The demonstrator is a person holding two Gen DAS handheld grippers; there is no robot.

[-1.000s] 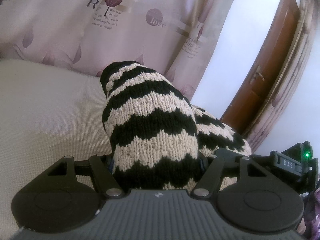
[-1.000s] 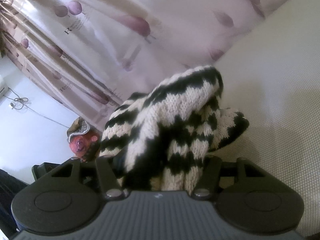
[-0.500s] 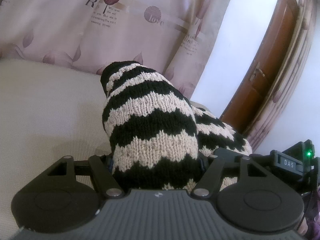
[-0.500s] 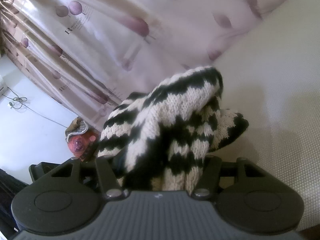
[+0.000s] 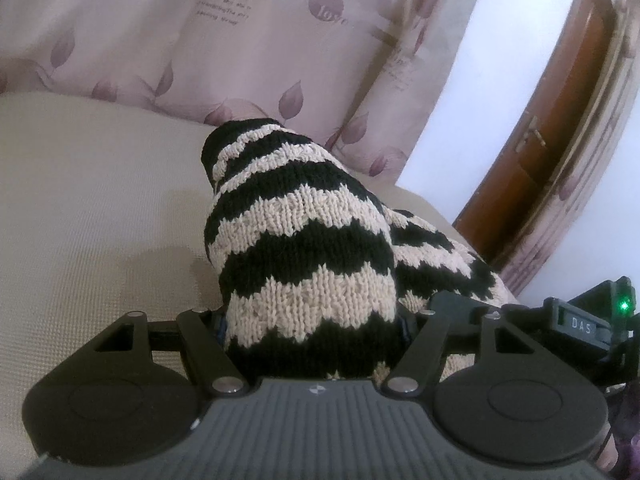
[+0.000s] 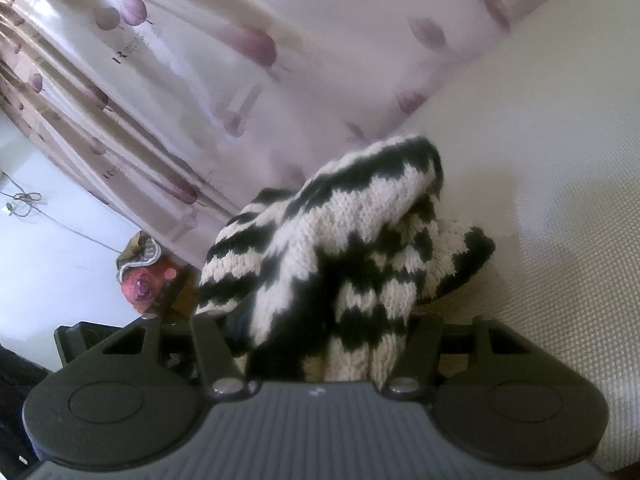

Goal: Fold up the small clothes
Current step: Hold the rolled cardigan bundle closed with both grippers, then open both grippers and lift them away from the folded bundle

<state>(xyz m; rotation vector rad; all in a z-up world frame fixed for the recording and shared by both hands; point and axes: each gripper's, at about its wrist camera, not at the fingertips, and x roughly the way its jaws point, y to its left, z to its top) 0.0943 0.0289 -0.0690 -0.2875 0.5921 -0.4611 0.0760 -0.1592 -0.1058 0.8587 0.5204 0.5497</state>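
Where the cream mattress [image 5: 100, 208] meets the leaf-print curtain [image 5: 160, 40], a brown door [image 5: 552, 152] stands at the right edge of the left view; a red-pink bundle [image 6: 140, 276] sits low by the white wall [image 6: 48, 248] in the right view; nothing lies between the cameras and the knit, but the knit itself hides both sets of fingertips. The striped knit garment [image 5: 304, 264], black and cream zigzag, is bunched and held just above the mattress; its long axis runs away from the left gripper [image 5: 316, 344] toward the curtain, narrow end farthest. Left gripper clamped on the garment's near end; right gripper [image 6: 320, 344] likewise closed on a crumpled fold [image 6: 340, 264], one corner trailing toward the mattress; right gripper's body visible at the left view's right edge.
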